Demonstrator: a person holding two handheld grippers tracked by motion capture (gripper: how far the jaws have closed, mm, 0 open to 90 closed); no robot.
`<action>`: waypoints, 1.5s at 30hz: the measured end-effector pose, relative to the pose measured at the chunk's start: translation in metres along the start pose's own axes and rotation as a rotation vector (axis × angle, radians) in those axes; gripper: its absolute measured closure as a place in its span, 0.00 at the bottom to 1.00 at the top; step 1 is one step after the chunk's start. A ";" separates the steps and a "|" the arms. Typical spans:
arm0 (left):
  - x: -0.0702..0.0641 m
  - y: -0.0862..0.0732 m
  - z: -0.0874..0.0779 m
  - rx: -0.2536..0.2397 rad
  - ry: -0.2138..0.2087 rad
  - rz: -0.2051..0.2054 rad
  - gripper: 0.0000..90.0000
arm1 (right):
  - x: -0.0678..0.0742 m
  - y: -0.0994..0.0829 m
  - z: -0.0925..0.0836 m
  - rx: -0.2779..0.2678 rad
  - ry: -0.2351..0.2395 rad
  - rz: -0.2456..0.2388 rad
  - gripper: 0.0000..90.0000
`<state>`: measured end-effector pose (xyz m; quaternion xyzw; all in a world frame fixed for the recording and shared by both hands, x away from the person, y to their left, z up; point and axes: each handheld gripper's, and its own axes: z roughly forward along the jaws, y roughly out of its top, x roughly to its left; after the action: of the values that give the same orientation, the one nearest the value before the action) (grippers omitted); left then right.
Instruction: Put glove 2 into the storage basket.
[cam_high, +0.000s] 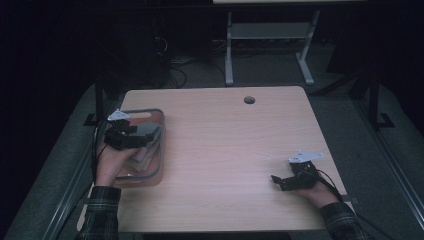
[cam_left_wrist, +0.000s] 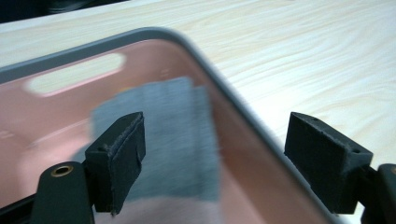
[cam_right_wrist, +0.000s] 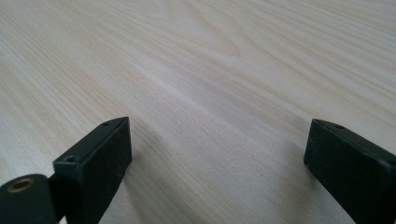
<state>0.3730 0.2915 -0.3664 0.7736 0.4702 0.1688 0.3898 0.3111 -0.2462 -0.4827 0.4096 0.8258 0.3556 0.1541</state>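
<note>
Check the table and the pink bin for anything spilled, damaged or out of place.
Nothing stands out. The pink bin sits flat at the table's left edge, with folded cloths lying inside it. The left gripper hangs open over the bin; the right gripper is open above bare wood.

- Table (cam_high: 235, 150): light wood top with rounded corners and a round dark hole (cam_high: 249, 100) near its far edge.
- Bin (cam_high: 159, 145): pinkish see-through, grey rim, a handle slot in its far wall, at the table's left side.
- Cloth (cam_left_wrist: 173, 140): grey, folded, lying inside the bin.
- Frame (cam_high: 270, 45): pale metal legs on the dark floor beyond the table.
- Cables (cam_high: 175, 70): on the floor, left of the frame.
</note>
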 end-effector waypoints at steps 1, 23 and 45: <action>-0.002 0.001 0.001 -0.002 -0.014 0.001 0.22 | 0.000 0.000 0.000 0.000 0.000 0.000 0.08; -0.059 0.014 0.023 -0.004 -0.223 0.064 0.19 | 0.000 0.000 0.000 0.001 -0.001 0.001 0.08; -0.121 -0.003 0.048 0.063 -0.334 0.166 0.19 | 0.000 0.001 0.001 0.000 0.004 -0.003 0.07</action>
<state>0.3409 0.1664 -0.3865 0.8388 0.3386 0.0550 0.4227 0.3119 -0.2459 -0.4828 0.4077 0.8268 0.3562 0.1528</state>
